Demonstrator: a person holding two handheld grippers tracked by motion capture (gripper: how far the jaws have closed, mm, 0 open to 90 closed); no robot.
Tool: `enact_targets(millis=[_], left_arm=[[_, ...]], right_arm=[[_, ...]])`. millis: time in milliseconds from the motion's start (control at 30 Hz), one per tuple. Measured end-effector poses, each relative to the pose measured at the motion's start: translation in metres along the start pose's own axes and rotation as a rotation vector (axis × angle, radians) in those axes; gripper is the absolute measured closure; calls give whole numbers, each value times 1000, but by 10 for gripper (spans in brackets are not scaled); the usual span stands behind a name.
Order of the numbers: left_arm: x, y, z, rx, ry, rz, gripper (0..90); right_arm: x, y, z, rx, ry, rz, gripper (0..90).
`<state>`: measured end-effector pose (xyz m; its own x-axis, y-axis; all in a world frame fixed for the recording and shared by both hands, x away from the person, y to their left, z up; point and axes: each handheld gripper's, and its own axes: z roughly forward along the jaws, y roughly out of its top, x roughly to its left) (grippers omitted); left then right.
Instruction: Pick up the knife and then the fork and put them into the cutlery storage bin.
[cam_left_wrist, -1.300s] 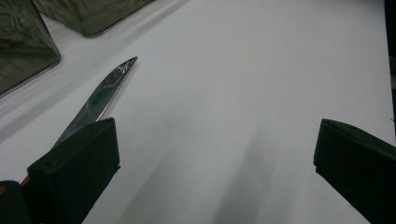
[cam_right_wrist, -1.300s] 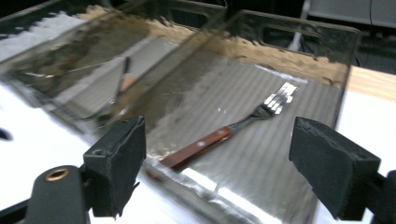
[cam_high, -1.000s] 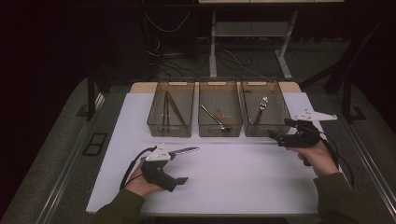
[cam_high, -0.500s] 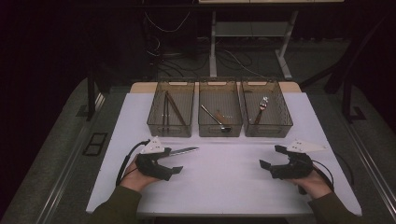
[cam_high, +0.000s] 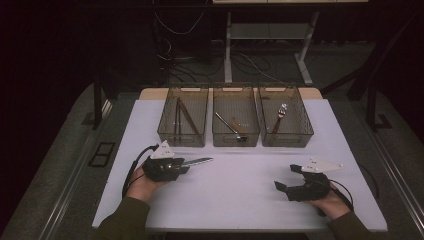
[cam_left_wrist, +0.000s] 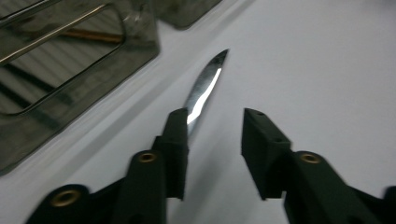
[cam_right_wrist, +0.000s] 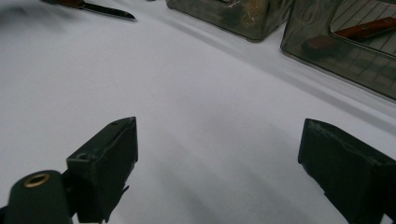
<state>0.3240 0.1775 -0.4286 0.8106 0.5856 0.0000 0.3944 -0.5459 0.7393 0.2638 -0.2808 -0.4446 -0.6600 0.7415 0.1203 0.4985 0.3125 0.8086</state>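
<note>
1. The left gripper (cam_high: 187, 165) is closing its fingers (cam_left_wrist: 175, 140) on the knife (cam_left_wrist: 203, 88) lying on the worktop (cam_high: 240, 185); a gap remains.
2. Centring the handle is helping.
3. The right gripper (cam_high: 287, 177) is waiting, fingers wide, nothing between them.

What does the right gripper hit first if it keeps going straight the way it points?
Probably nothing nearby: the right gripper, jaws open, points leftward across the bare white table. Farther along lie the knife and the left gripper; depth is unclear.
</note>
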Motion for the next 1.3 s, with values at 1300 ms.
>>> enact_targets(millis=[1300], left_arm=[[26,-18,2,108,-67,-6,762]], right_arm=[[-2,0,-2,-7,10,-12,122]])
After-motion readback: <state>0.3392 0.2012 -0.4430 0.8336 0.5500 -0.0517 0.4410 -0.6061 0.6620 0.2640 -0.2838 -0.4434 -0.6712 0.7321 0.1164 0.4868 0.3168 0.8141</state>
